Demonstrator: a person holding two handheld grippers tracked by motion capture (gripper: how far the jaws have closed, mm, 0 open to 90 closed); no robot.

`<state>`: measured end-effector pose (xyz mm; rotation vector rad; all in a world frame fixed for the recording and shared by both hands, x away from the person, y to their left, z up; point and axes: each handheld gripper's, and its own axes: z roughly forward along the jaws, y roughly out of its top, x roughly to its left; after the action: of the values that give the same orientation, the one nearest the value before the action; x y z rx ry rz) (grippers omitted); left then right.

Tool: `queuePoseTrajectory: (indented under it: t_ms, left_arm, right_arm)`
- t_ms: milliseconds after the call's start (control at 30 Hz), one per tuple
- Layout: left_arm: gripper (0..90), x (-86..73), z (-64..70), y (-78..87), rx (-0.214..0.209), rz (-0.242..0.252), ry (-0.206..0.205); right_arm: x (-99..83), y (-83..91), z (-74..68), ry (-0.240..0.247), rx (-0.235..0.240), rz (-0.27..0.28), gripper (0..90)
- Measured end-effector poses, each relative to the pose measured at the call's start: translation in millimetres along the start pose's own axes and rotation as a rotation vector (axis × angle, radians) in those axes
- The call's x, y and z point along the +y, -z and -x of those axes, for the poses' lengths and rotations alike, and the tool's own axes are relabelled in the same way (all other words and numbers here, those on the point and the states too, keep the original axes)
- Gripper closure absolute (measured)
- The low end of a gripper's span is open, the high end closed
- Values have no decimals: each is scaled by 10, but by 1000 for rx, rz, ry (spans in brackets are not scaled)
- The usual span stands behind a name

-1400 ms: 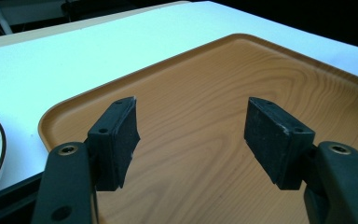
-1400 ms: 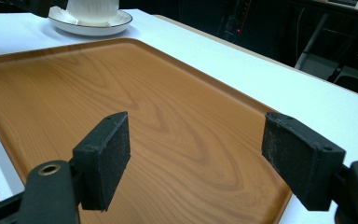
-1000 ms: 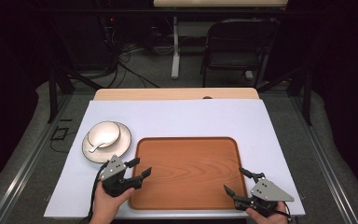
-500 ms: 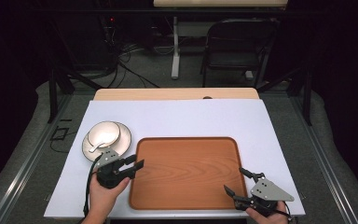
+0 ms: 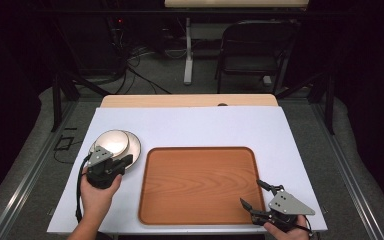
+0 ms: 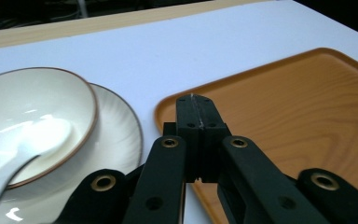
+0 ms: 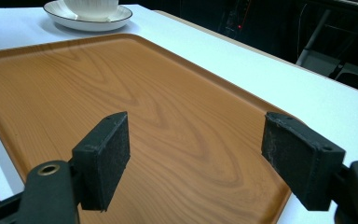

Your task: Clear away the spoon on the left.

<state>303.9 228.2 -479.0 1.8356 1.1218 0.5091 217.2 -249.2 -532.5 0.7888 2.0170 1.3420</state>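
High view, left of centre: my left gripper [image 5: 122, 162] sits in my left hand [image 5: 97, 192] just below the bowl [image 5: 111, 142] and the plate [image 5: 131, 146] under it; its jaws are pressed together with nothing between them — in the left gripper view the two black pads [image 6: 199, 122] meet along a thin seam, over the near left corner of the tray [image 6: 307, 116]; the closed tip lies beside the plate's rim, and I cannot tell whether it touches.

Left gripper view, left half: the white bowl [image 6: 32, 116] with a brown rim stands on the white plate [image 6: 121, 135]; a pale spoon [image 6: 32, 144] rests inside the bowl, its handle running to the lower left corner of the frame.

High view, lower right: my right gripper [image 5: 254, 194] is held at the tray's [image 5: 200, 182] lower right corner; its jaws stand wide apart and hold nothing — in the right gripper view the two pads [image 7: 105, 156] frame bare wood grain of the tray [image 7: 121, 93]; the bowl [image 7: 91, 7] and plate [image 7: 86, 21] appear at the top left of that frame, well apart from this gripper.

The tray lies at the centre of a white sheet [image 5: 205, 127] on the table [image 5: 180, 100]; bowl and plate stand just off its upper left corner.
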Motion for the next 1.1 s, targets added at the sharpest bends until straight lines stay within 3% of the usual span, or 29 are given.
queuePoseTrajectory:
  t_ms: [133, 533, 800, 1100]
  left_arm:
    - [900, 7, -108, 25, 41, 6, 23]
    - [900, -82, -321, 29, 85, 14, 98]
    - [900, -177, -451, 44, 131, -6, 123]
    - [900, -223, -585, 95, 189, 5, 135]
  right_arm:
    - [-1, -2, 1, 0, 0, -2, 231]
    - [-3, -8, 2, 5, -1, -5, 232]
    - [-5, -11, 1, 3, 0, -8, 232]
    - [-6, -13, 0, 4, 0, -12, 232]
